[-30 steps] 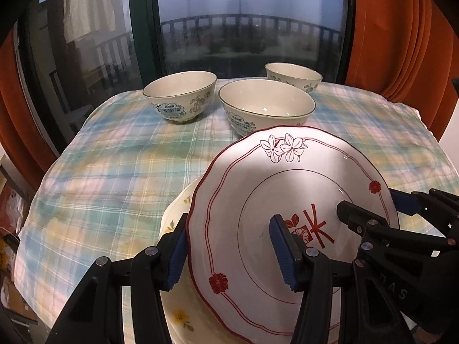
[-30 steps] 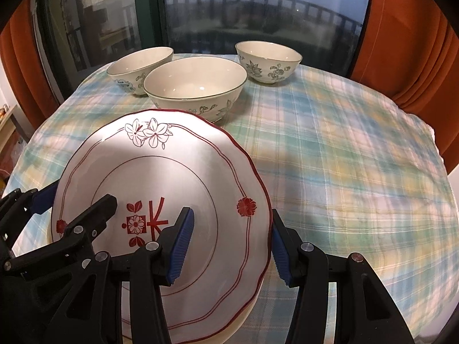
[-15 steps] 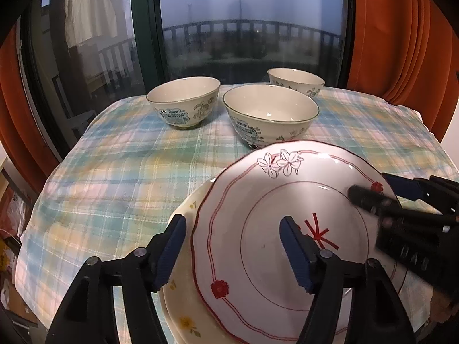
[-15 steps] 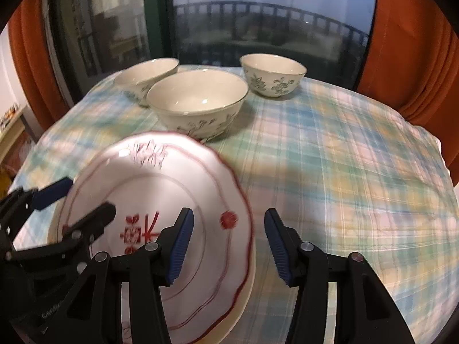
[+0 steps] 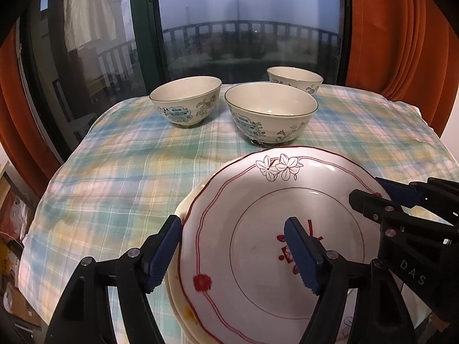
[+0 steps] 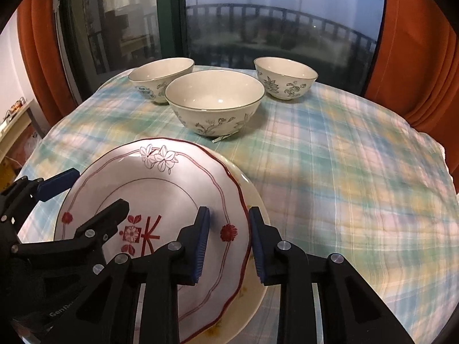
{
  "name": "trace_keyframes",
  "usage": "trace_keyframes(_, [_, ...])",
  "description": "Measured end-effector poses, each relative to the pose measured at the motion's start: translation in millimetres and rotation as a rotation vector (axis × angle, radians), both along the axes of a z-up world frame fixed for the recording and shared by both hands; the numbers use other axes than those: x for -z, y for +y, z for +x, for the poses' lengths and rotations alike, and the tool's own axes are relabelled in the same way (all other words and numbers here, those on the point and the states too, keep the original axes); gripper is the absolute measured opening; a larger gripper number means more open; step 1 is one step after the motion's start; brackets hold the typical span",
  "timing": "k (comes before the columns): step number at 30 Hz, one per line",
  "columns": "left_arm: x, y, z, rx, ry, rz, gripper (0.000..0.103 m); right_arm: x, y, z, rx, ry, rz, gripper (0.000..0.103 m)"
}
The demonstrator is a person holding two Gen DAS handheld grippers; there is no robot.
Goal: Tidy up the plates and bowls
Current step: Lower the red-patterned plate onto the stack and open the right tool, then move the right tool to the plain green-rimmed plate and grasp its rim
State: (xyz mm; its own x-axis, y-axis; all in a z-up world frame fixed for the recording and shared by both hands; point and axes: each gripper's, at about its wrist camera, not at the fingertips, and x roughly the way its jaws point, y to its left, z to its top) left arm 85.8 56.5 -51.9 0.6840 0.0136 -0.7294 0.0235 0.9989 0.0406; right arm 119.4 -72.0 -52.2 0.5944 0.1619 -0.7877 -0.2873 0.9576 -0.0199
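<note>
A dusk-lit window with a balcony railing and orange curtains backs a round tabletop [image 5: 120, 189] under a plaid cloth. Three floral bowls [image 5: 271, 111] stand apart at the far side, not yet nested. Nearer, the red-rimmed plate [image 5: 266, 229] lies on a cream plate [image 6: 252, 197], the two making a stack. The left tongs [image 5: 233, 250] straddle the red-rimmed plate's left edge and have just been opening, one pad outside the rim, the other over the well, neither pressing, so it reads as a release. The right tongs [image 6: 228, 243] have just been closing around the opposite rim; the pads stand close on either side but a slight gap shows, probably steadying or squaring the plate on the stack.
</note>
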Motion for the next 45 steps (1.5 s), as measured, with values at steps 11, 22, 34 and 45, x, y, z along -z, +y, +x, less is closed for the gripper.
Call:
trace_keyframes(11, [0, 4, -10, -0.012, 0.004, -0.007, 0.079, 0, 1, -9, 0.034, 0.002, -0.028, 0.055])
trace_keyframes(22, [-17, 10, 8, -0.022, -0.01, -0.039, 0.084, -15, -7, 0, 0.057, -0.028, -0.018, 0.071])
trace_keyframes(34, [-42, 6, 78, -0.027, -0.075, -0.011, 0.084, -36, -17, 66, 0.094, -0.075, 0.032, 0.071])
trace_keyframes(45, [-38, 6, 149, -0.039, -0.08, 0.02, 0.082, -34, -22, 144, 0.107, -0.062, 0.072, 0.071])
